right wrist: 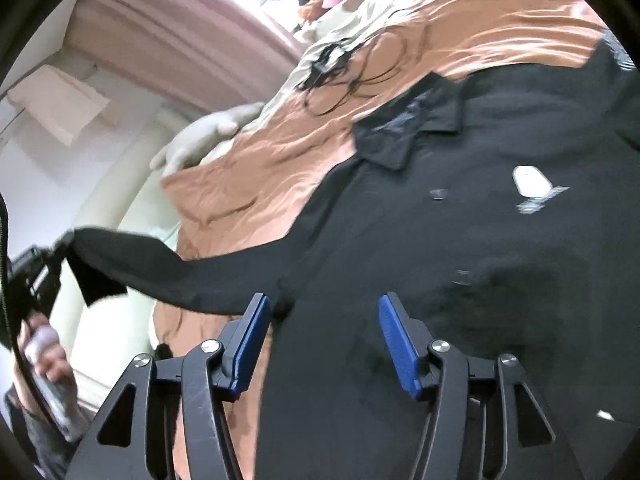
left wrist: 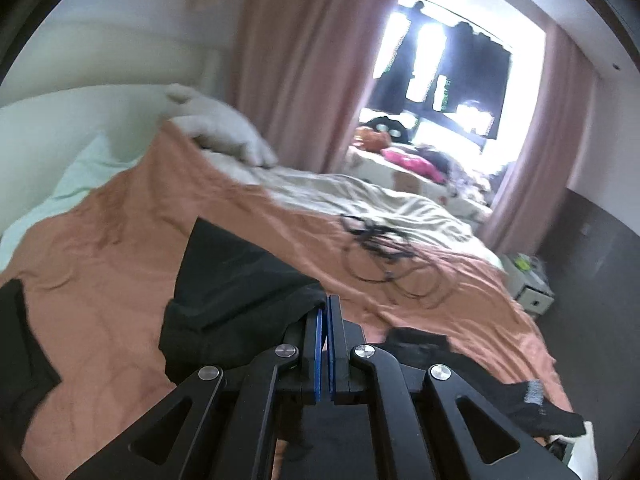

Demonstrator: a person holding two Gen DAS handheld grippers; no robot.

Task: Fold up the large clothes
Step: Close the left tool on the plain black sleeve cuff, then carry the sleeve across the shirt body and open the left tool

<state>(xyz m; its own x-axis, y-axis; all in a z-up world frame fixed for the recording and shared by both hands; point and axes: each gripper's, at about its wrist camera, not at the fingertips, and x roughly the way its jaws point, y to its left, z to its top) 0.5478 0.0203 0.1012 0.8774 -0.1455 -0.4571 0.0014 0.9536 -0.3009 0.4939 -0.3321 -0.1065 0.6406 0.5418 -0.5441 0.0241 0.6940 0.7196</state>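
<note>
A black polo shirt [right wrist: 460,248] lies spread on the orange bed sheet [right wrist: 256,176], collar [right wrist: 408,128] toward the far side. My left gripper [left wrist: 324,304] is shut on the black sleeve [left wrist: 240,292] and holds it lifted off the bed. In the right wrist view the left gripper [right wrist: 60,250] shows at the far left, pulling the sleeve [right wrist: 160,264] out taut. My right gripper [right wrist: 324,312] is open and empty, hovering just above the shirt's body near the armpit.
A tangle of black cables [left wrist: 384,256] lies on the bed beyond the shirt. A grey plush toy [left wrist: 224,128] and a cream blanket [left wrist: 380,200] sit farther back. Pink curtains [left wrist: 296,60], a window and a small white nightstand [left wrist: 528,280] are at the right.
</note>
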